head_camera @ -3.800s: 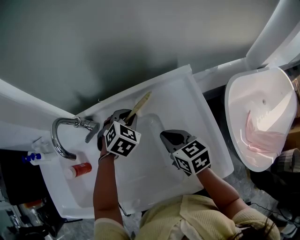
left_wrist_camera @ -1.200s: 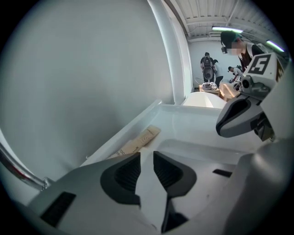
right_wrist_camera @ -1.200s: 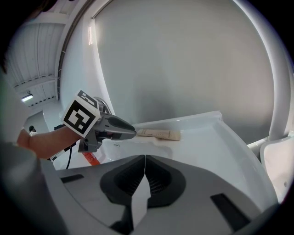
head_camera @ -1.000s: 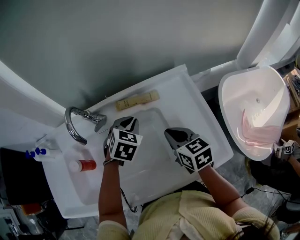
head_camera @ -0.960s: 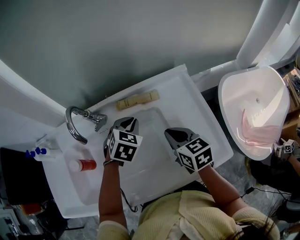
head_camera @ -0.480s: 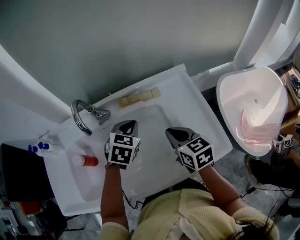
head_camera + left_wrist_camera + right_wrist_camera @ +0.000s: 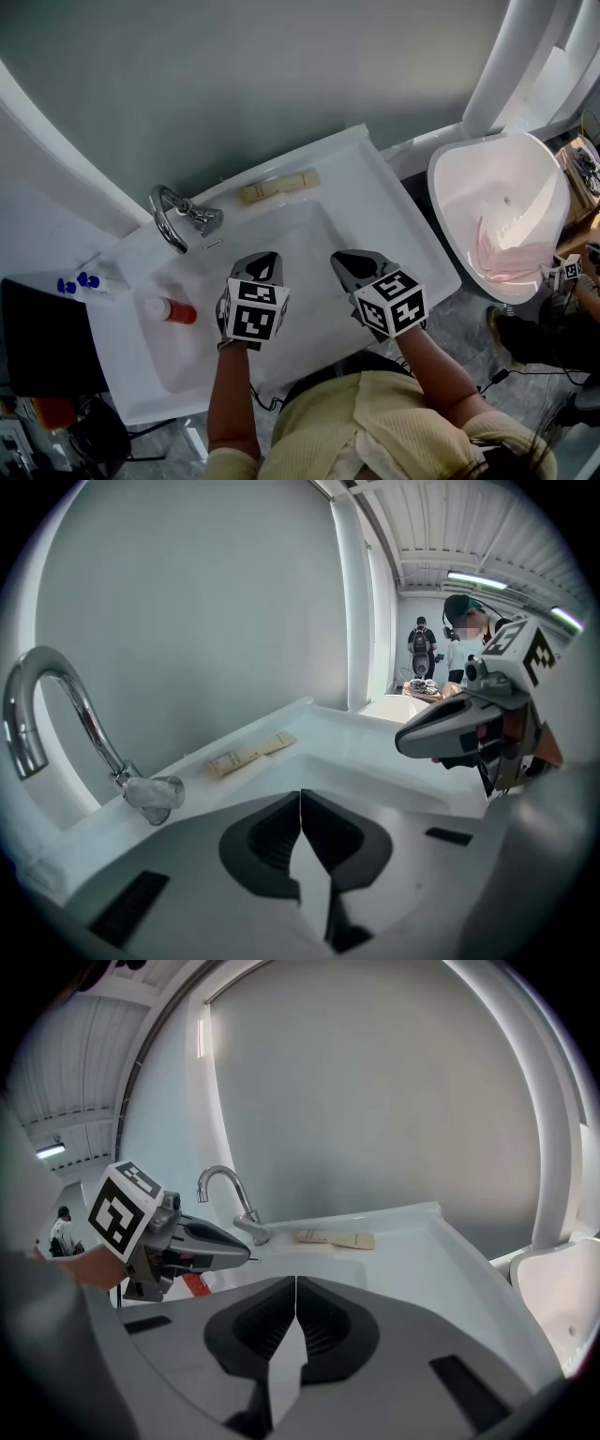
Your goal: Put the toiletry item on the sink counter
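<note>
While both claws hang over the sink basin (image 7: pixel 305 234), neither grips anything. On the left claw (image 7: pixel 268 259) the jaws have just been closing and now press together, with nothing between them. On the right claw (image 7: pixel 343 258) the jaws are together too, empty. The two sit side by side, apart, both pointing toward the back wall. The toiletry item (image 7: pixel 278 186), a flat beige tube, lies on the desk (image 7: pixel 352 159) ledge behind the basin. It runs parallel to the wall, to the right of the faucet (image 7: pixel 174 223), well clear of both claws. A red-capped bottle (image 7: pixel 171 310) lies on its side on the white surface left of the left claw, not touching it.
</note>
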Available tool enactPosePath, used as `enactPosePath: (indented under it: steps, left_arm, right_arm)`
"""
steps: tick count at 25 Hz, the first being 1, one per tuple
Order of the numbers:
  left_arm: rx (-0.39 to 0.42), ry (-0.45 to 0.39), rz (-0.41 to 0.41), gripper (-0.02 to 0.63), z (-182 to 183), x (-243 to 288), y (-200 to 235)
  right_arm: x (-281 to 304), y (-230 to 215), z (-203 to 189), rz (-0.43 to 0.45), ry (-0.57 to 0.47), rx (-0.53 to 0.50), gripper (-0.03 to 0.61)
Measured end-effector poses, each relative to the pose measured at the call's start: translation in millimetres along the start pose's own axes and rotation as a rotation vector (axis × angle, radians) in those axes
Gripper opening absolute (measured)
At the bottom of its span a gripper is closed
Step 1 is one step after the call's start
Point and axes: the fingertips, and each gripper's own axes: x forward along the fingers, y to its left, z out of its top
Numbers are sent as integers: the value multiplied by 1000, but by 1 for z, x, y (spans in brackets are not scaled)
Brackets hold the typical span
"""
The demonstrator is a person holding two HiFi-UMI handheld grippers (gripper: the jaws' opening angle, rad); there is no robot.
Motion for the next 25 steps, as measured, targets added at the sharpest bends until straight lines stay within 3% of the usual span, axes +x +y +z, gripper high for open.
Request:
enactPosePath:
  steps: [7, 16, 25]
  left_arm:
    - [2, -17, 54, 40, -8, -19, -8]
    - [-90, -41, 83, 40, -22, -35, -13]
    - [-236, -76, 140, 40, -40, -49, -10]
  right_arm:
    - [-6, 6, -1, -9, -11, -4, 28]
    - [-13, 9, -5, -21, -14, -15, 28]
    - [-19, 8, -8, -28, -9, -22, 28]
